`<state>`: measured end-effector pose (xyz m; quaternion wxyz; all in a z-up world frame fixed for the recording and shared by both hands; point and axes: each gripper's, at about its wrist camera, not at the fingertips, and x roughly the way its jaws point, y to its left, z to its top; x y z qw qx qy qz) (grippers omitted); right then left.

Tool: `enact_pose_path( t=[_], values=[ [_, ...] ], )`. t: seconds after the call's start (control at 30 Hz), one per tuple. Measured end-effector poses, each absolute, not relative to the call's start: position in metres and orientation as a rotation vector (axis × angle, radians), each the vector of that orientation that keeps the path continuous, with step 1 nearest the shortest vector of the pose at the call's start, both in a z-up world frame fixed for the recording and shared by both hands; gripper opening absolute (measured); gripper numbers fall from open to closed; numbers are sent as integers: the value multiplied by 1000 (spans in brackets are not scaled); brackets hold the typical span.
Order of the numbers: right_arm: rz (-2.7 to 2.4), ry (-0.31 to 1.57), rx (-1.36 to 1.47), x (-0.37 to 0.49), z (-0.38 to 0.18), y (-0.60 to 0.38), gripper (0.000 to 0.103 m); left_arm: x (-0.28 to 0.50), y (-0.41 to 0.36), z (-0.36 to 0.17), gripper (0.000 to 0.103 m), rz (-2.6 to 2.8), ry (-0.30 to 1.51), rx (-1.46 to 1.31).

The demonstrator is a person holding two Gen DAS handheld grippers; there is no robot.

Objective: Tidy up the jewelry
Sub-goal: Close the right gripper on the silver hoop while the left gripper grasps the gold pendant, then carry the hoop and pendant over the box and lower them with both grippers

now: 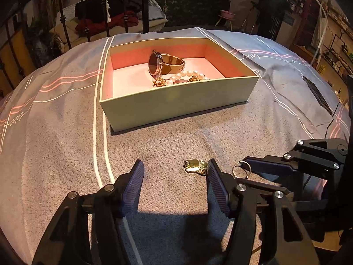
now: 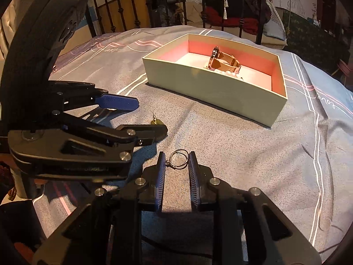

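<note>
An open pale green box (image 1: pixel 176 101) with a pink inside sits on the bed and holds a tan-strap watch (image 1: pixel 164 63) and a pearl bracelet (image 1: pixel 187 76); the box also shows in the right wrist view (image 2: pixel 211 88). My left gripper (image 1: pixel 175 167) is open low over the cover, with a gold earring (image 1: pixel 195 165) lying beside its right finger. The earring shows partly hidden in the right wrist view (image 2: pixel 156 121). My right gripper (image 2: pixel 176 162) has its jaws narrowly apart around a silver ring (image 2: pixel 178 160), touching both pads. The ring also shows in the left wrist view (image 1: pixel 241 169).
The grey bed cover (image 1: pixel 66 132) with white and pink stripes lies under everything. A black metal bed frame (image 1: pixel 145 4) stands beyond the box. A dark flat object (image 1: pixel 317 93) lies on the cover at the right. The left gripper's body (image 2: pixel 66 137) fills the right view's left side.
</note>
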<state>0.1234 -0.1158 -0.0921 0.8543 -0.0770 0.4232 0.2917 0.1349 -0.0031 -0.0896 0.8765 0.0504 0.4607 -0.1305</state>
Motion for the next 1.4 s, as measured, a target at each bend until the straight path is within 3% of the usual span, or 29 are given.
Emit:
enact_pose_path(
  t=[0.47, 0.57, 0.7, 0.9, 0.97, 1.03, 1.4],
  values=[
    [613, 891, -150, 124, -94, -118, 22, 141, 11, -84, 49, -264, 946, 10],
    [614, 892, -149, 124, -94, -118, 22, 144, 11, -82, 45, -282, 941, -24],
    [618, 894, -144, 124, -94, -118, 23, 149, 20, -84, 30, -262, 945, -70],
    [621, 897, -138, 125, -94, -119, 23, 147, 11, -87, 28, -256, 943, -4],
    [621, 897, -138, 126, -94, -119, 23, 146, 8, -88, 23, -236, 942, 37],
    [620, 896, -140, 125, -94, -118, 23, 146, 9, -89, 12, -234, 937, 45],
    [615, 840, -135, 124, -80, -120, 22, 138, 31, -59, 12, -258, 867, -96]
  ],
)
